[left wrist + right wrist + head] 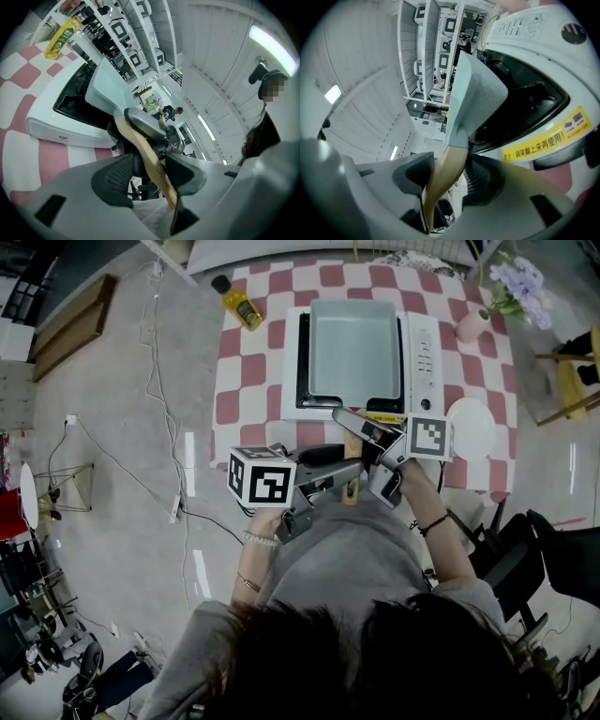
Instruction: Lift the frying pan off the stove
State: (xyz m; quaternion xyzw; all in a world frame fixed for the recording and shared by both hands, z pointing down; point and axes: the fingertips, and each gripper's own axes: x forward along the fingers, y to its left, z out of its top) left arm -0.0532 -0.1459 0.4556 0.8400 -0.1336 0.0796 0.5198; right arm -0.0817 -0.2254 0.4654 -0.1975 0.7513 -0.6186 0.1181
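Observation:
A pale grey-green square frying pan [354, 348] sits on a white single-burner stove [424, 352] on the red-and-white checked table [251, 390]. Its wooden handle [350, 493] sticks out over the table's near edge toward me. My left gripper [345, 476] comes in from the left and is shut on the handle's outer part [140, 145]. My right gripper [366, 451] comes in from the right and is shut on the handle closer to the pan. In the right gripper view the wood [449, 166] fills the gap between both pads of that gripper [446, 180], with the pan [471, 93] just beyond.
A yellow oil bottle [241, 304] lies at the table's far left. A pink vase [473, 324] with flowers stands at the far right, and a white plate [472, 427] lies right of the stove. Cables run over the floor on the left; a dark chair [562, 563] stands at my right.

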